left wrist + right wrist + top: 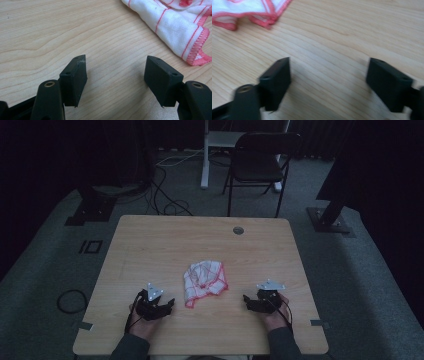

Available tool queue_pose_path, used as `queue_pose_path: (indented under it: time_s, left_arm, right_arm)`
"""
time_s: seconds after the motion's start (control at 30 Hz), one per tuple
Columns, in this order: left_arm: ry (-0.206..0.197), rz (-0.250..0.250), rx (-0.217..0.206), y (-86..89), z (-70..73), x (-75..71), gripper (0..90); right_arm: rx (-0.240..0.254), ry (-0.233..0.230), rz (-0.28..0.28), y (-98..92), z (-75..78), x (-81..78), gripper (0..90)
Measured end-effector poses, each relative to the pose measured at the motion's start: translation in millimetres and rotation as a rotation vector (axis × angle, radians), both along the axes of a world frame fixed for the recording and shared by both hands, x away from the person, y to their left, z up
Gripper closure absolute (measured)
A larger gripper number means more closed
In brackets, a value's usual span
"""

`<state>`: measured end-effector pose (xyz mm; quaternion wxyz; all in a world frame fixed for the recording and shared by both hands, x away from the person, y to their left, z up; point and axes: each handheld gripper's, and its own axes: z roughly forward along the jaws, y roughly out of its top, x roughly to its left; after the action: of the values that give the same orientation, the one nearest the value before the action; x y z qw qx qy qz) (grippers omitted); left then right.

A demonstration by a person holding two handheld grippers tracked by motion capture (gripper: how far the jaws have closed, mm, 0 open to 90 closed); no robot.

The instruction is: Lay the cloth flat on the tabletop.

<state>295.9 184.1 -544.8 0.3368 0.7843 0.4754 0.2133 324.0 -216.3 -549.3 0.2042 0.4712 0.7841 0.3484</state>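
A crumpled white cloth with red stripes and a red hem lies on the wooden desk, a little nearer the near edge than the far one and about midway between the left and right edges. The left tongs rest near the near edge, toward the near left corner, and the right tongs rest toward the near right corner. The cloth sits between the two, slightly farther from the near edge, touching neither.

In the left gripper view the cloth lies ahead of the tongs, off to one side, apart from them. In the right gripper view the cloth's hem lies well ahead of the tongs. Both pairs of tongs are released, jaws spread wide over bare wood.
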Motion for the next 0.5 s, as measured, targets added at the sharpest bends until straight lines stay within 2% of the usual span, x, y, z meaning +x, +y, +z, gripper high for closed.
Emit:
queue_pose_path:
  time_s: [0.17,0.33,0.5]
  left_arm:
    - [-0.001,0.004,-0.002,-0.8,0.0,-0.8,35.4]
    - [-0.005,0.002,-0.006,-2.2,0.1,-2.8,41.0]
    - [-0.008,-0.005,-0.005,-3.1,0.2,-3.3,44.4]
  right_arm:
    - [0.0,-0.004,0.005,1.6,0.1,0.8,26.0]
    - [-0.003,-0.001,0.023,2.4,-0.1,0.9,23.1]
    - [-0.005,0.005,0.019,2.2,1.0,1.3,26.3]
